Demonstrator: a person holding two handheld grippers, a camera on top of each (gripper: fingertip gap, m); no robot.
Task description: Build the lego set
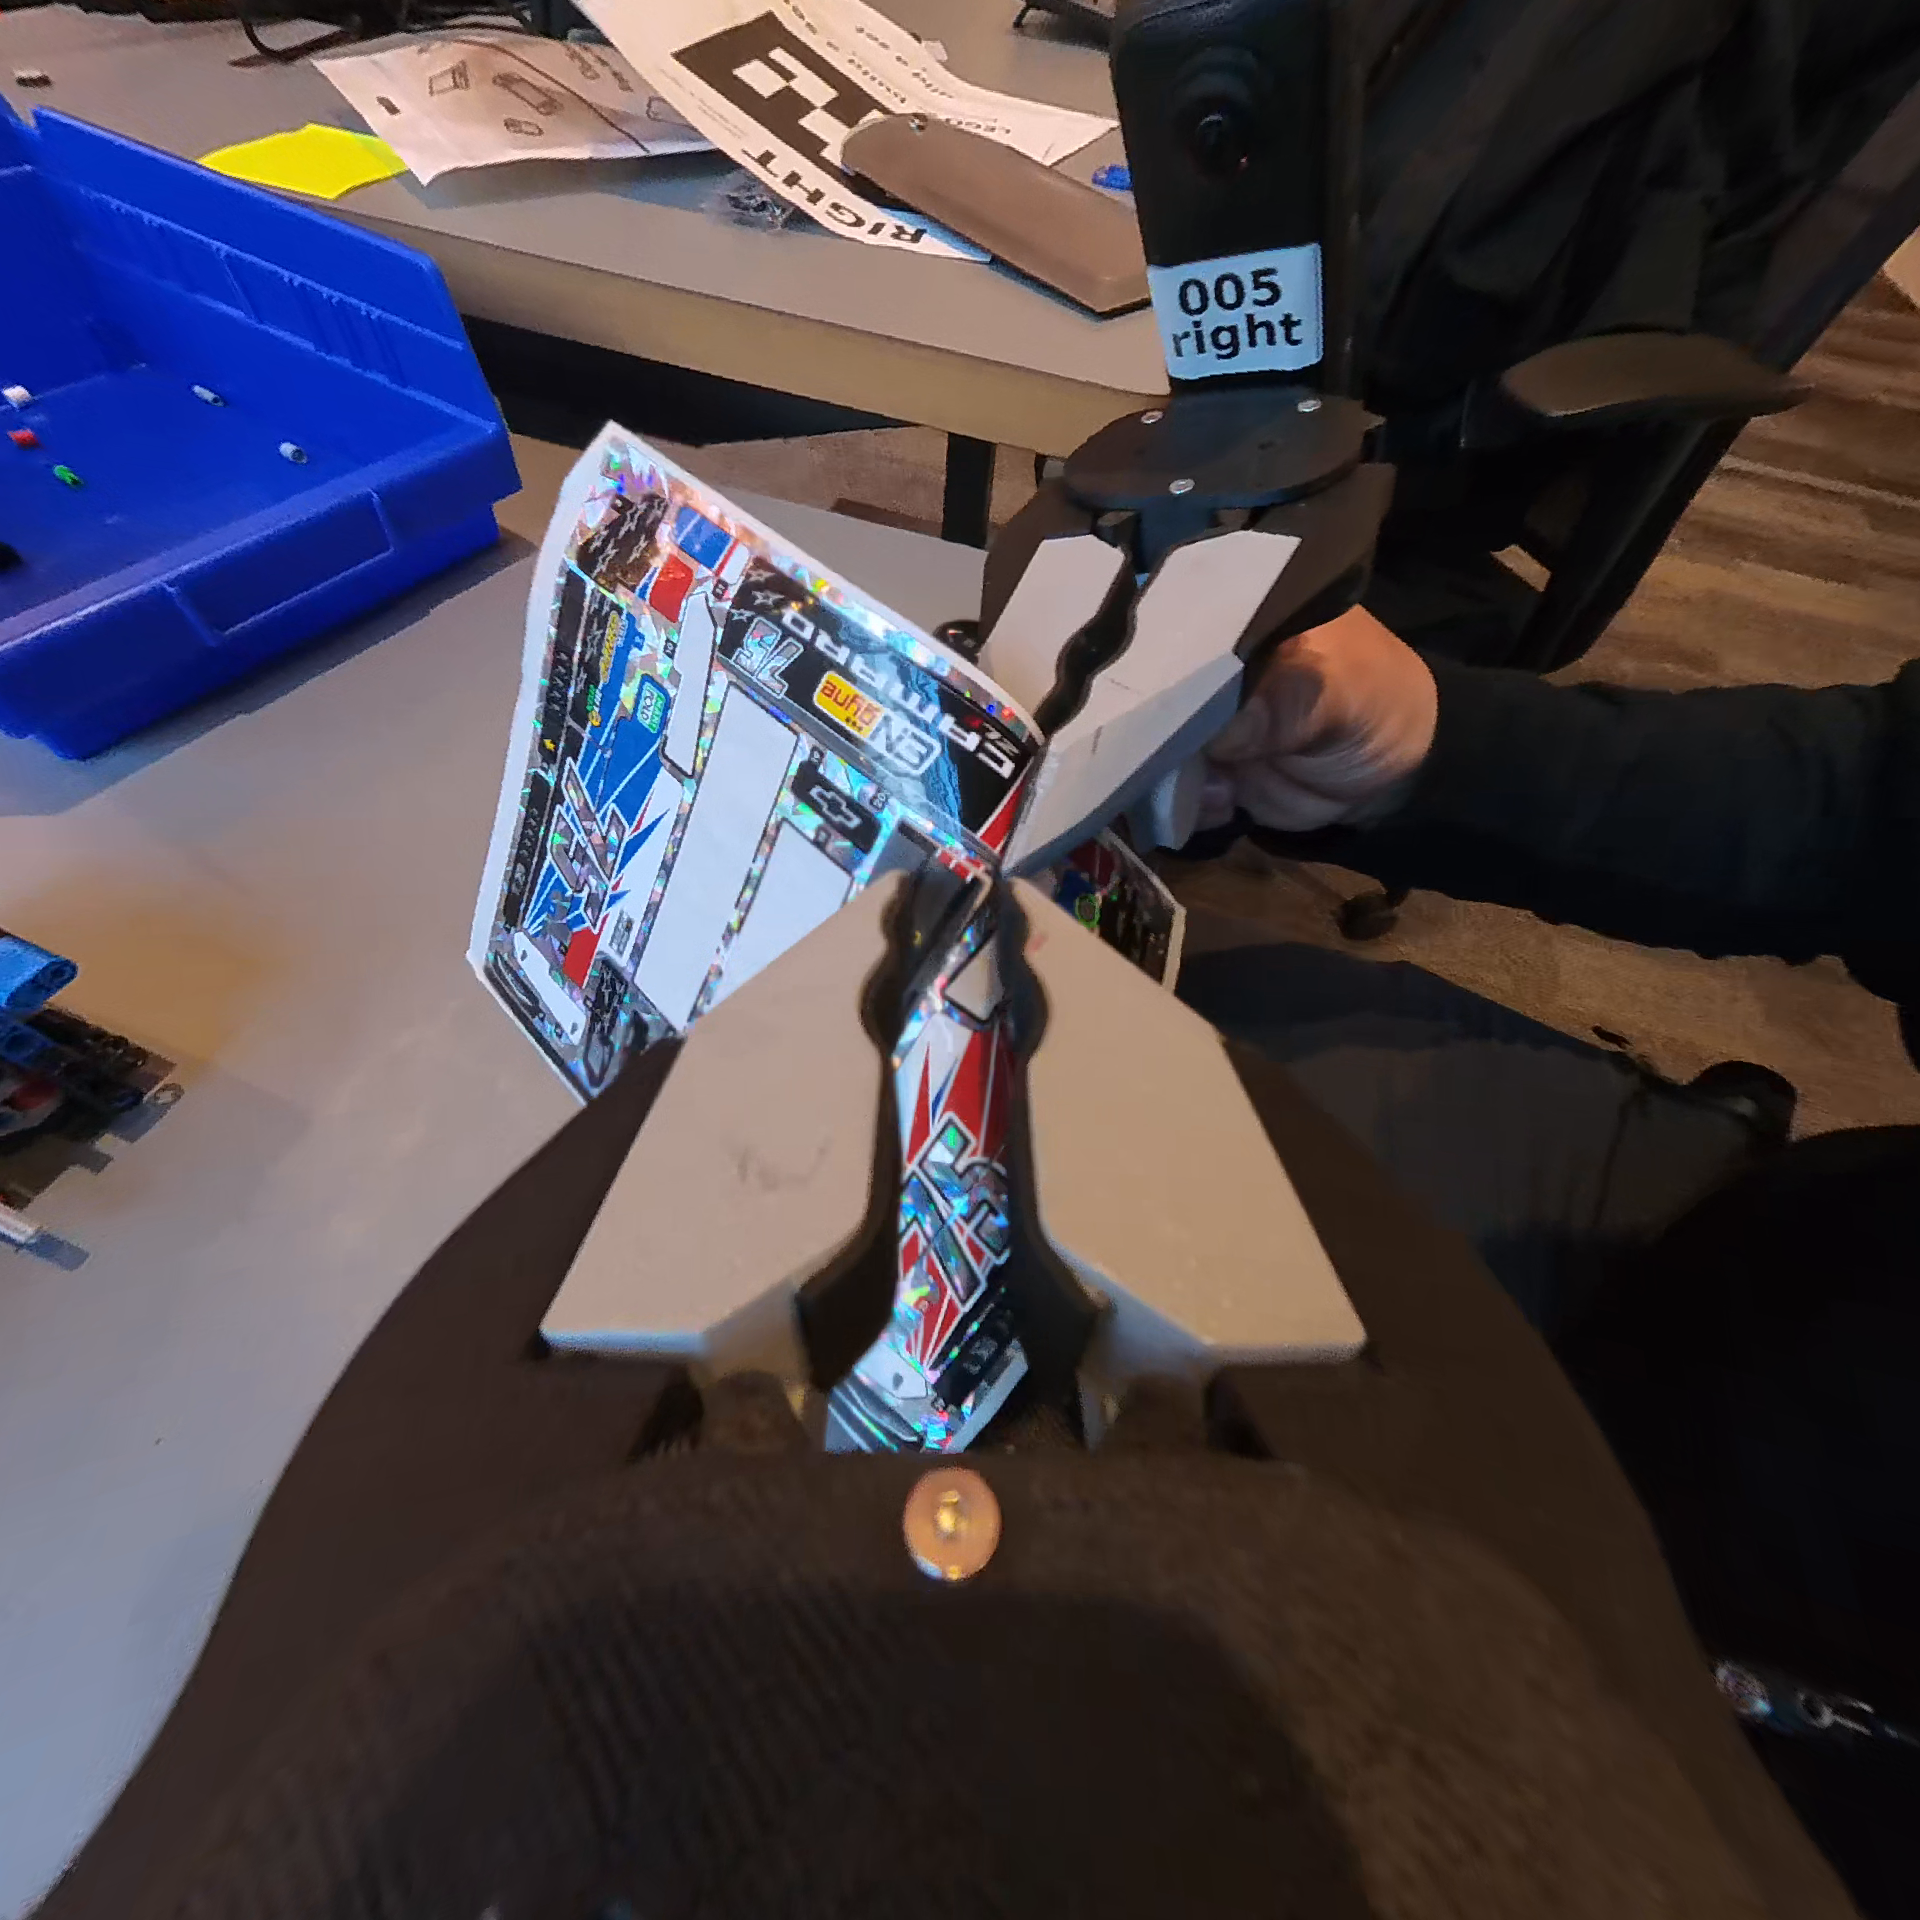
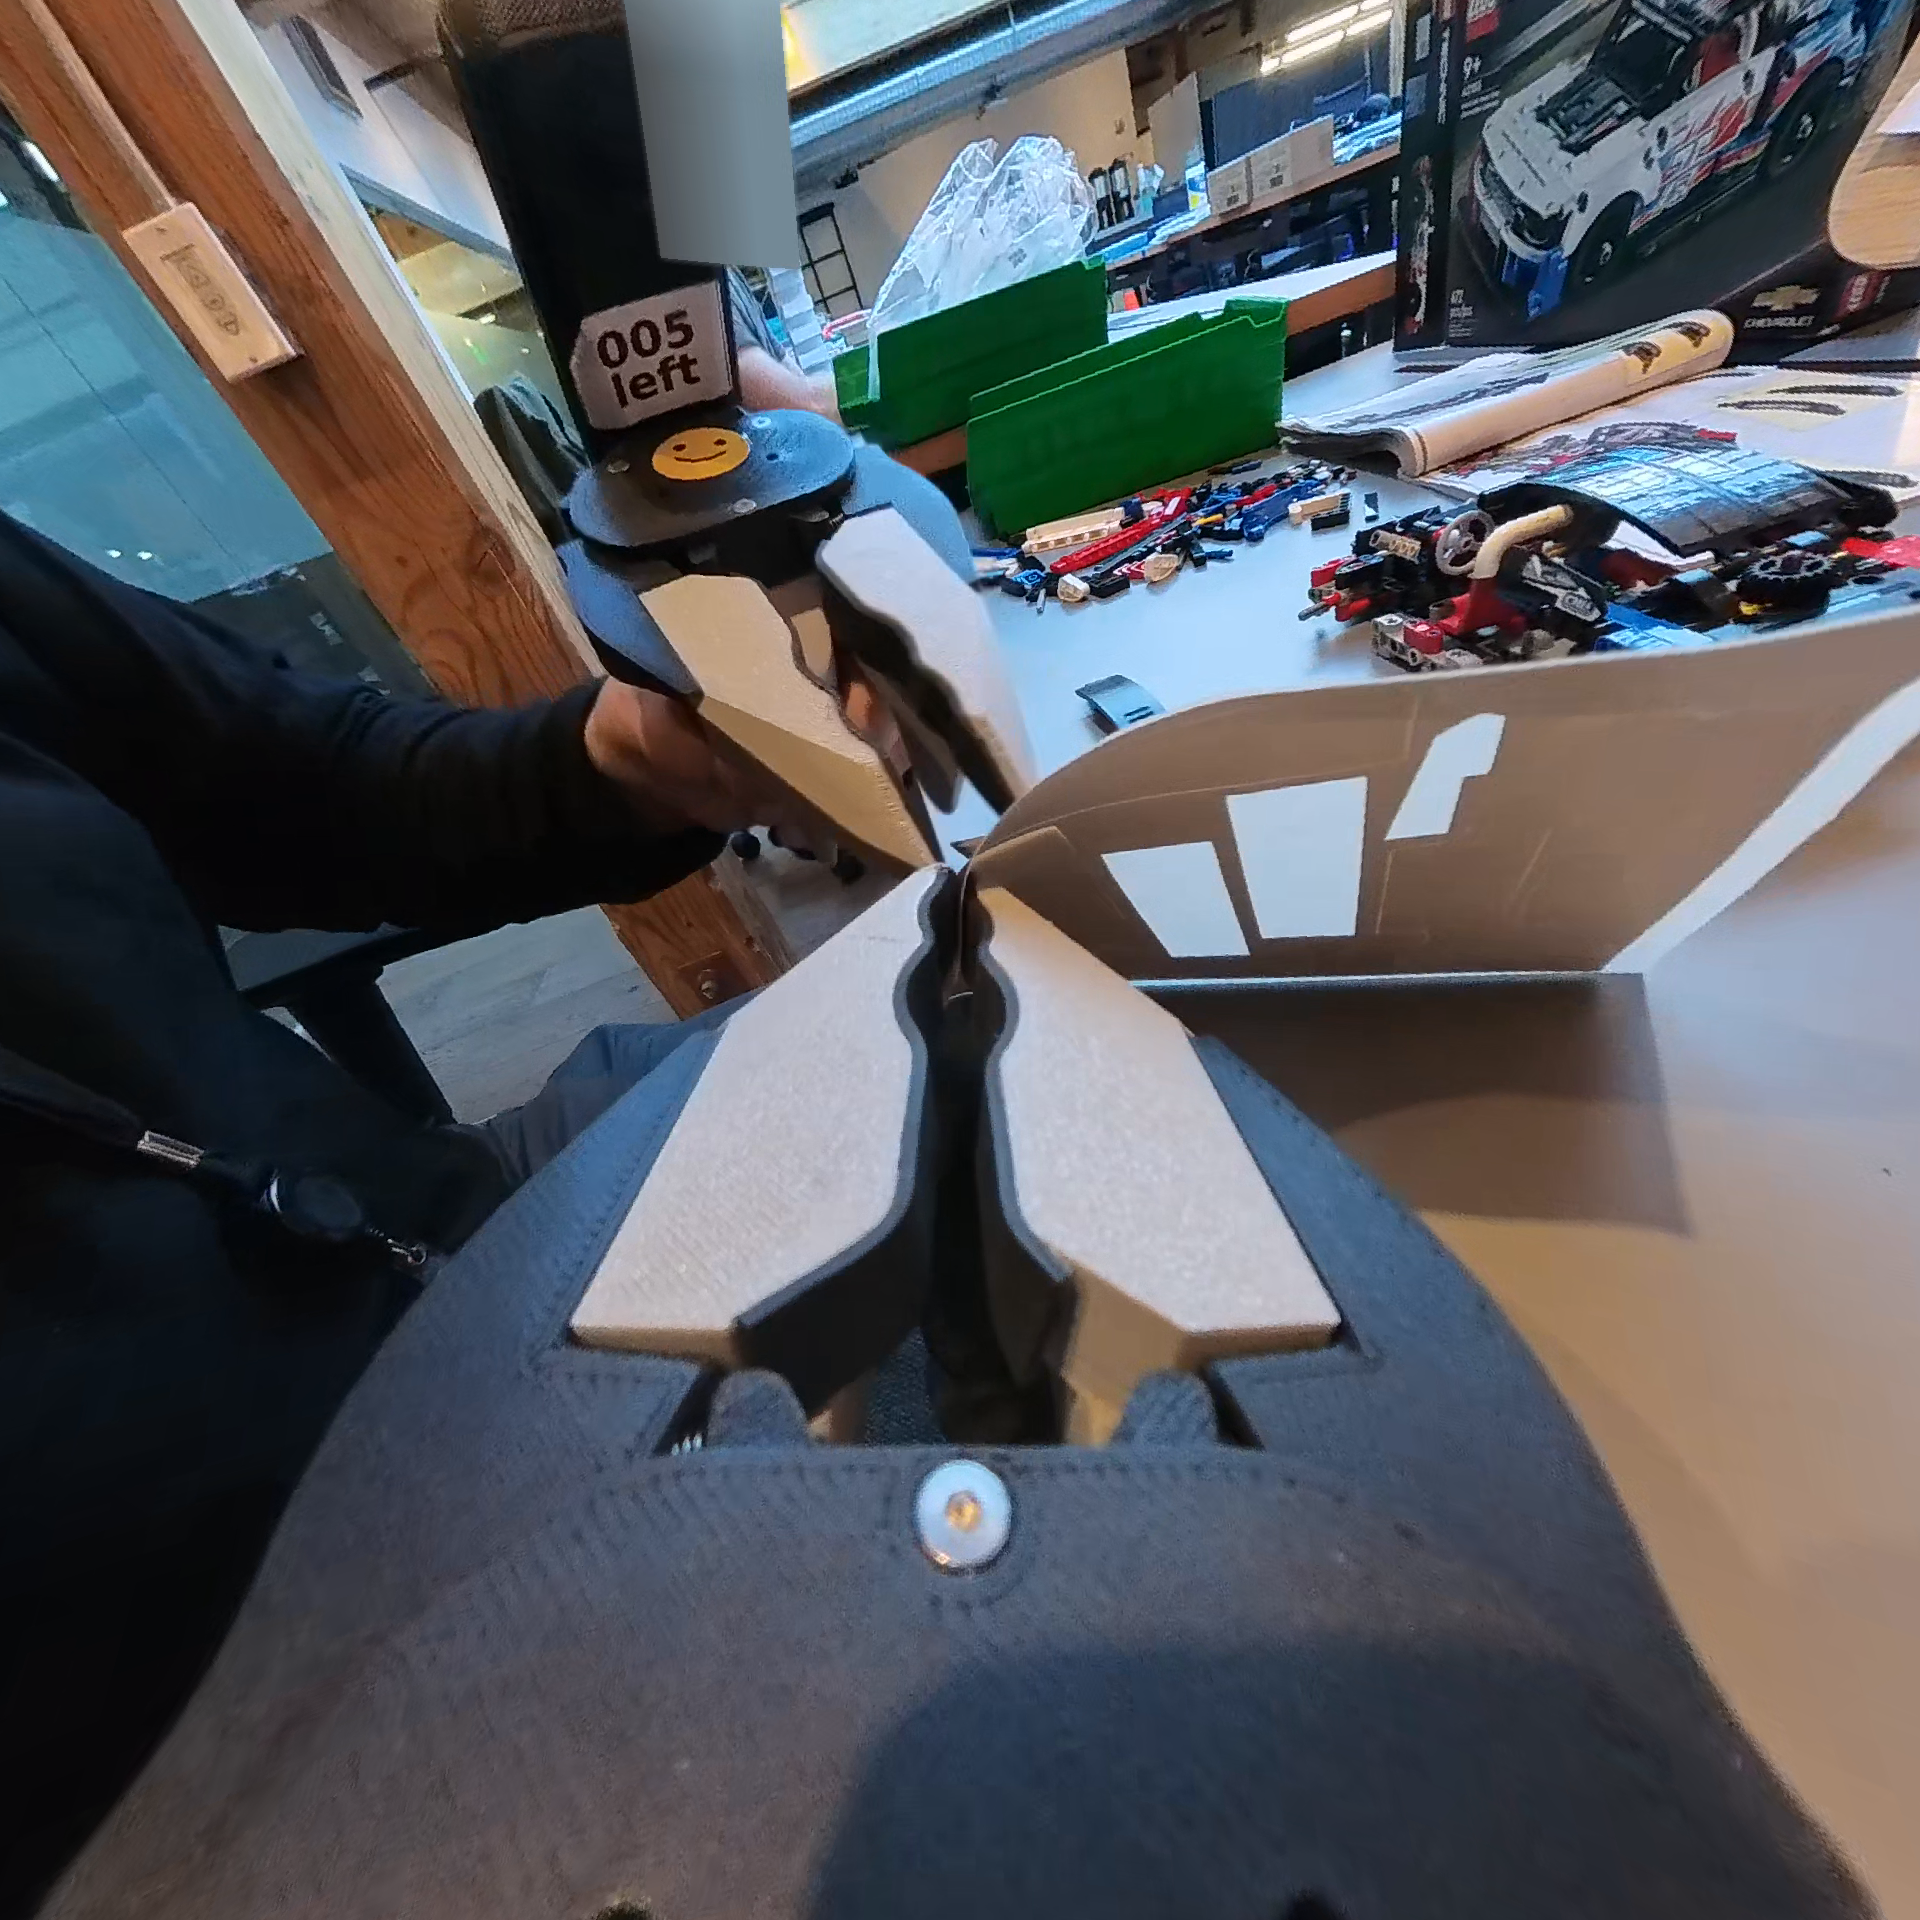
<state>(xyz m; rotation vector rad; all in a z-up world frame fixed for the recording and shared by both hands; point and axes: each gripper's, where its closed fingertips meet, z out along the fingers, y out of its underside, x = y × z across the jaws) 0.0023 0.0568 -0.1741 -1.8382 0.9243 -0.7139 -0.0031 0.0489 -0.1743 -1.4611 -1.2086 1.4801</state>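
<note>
A holographic sticker sheet (image 1: 665, 790) stands upright above the grey table (image 1: 260, 883), held between both grippers. My left gripper (image 1: 951, 888) is shut on its near edge, and part of the sheet runs down between the fingers. My right gripper (image 1: 1013, 847) comes in from the upper right, shut on the same edge, tip to tip with the left. In the right wrist view the sheet's white back (image 2: 1299, 748) curves off to the right. There my right gripper (image 2: 951, 878) pinches a thin edge and my left gripper (image 2: 971, 836) meets it. I cannot tell whether it pinches a sticker or the sheet.
A partly built Lego car (image 2: 1507, 582) and loose pieces (image 2: 1174, 540) lie on the table beyond the sheet. Green bins (image 2: 1122, 426), an open instruction booklet (image 2: 1507, 405) and the set's box (image 2: 1662, 156) stand behind. A blue bin (image 1: 208, 416) holds a few small parts at left. The grippers are tip to tip, or close to it.
</note>
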